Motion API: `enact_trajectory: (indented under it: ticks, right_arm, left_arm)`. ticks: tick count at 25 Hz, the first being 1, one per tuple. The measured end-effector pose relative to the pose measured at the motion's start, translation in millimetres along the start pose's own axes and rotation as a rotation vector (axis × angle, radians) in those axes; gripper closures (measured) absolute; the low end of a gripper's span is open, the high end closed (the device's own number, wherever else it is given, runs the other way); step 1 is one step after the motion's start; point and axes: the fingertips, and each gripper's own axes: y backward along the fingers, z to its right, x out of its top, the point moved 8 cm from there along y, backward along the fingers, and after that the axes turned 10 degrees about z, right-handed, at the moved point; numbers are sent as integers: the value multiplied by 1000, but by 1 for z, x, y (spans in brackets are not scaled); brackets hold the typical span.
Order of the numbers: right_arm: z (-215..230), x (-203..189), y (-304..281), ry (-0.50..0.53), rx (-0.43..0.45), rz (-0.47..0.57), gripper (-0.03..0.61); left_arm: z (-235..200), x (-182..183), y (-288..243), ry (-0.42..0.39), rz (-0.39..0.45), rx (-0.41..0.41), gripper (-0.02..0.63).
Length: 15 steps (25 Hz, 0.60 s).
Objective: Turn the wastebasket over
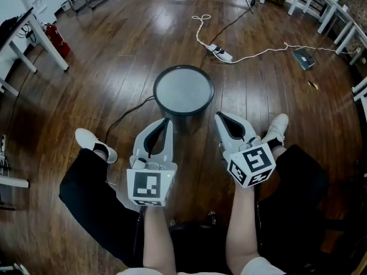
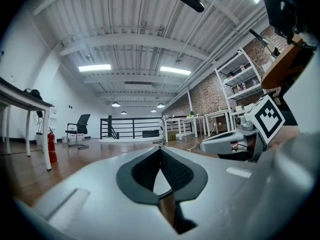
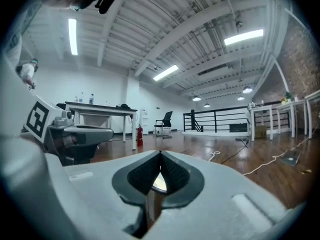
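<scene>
The wastebasket (image 1: 183,93) is a dark round bin standing on the wooden floor just ahead of the person's feet. Its top face shows as a pale grey disc inside a dark rim. My left gripper (image 1: 166,121) hangs just short of the bin's near left side with its jaws shut and nothing between them. My right gripper (image 1: 219,117) is held beside the bin's near right side, also shut and empty. Neither touches the bin. In the left gripper view the left gripper (image 2: 160,150) points level across the room, and so does the right gripper (image 3: 160,154) in its own view.
A white power strip (image 1: 221,52) with a white cable lies on the floor beyond the bin. A black cable (image 1: 123,116) runs to the bin's left. A red fire extinguisher (image 1: 56,39) and white table legs (image 1: 49,47) stand at the left. The person's shoes (image 1: 94,143) (image 1: 278,126) flank the grippers.
</scene>
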Motion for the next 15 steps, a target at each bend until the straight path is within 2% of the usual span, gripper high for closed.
enact_trajectory:
  ticks: [4,8,15]
  right_arm:
    - [-36,11,26,24,73,21,586]
    - [-69,19,65,30,127,38,586]
    - [-110,22,159,7,137,51,586]
  left_arm:
    - [8,7,39,24,2,32,597]
    - [31,18,80,7,-2,40,597]
    - [93,32,146,27,-2,45,598]
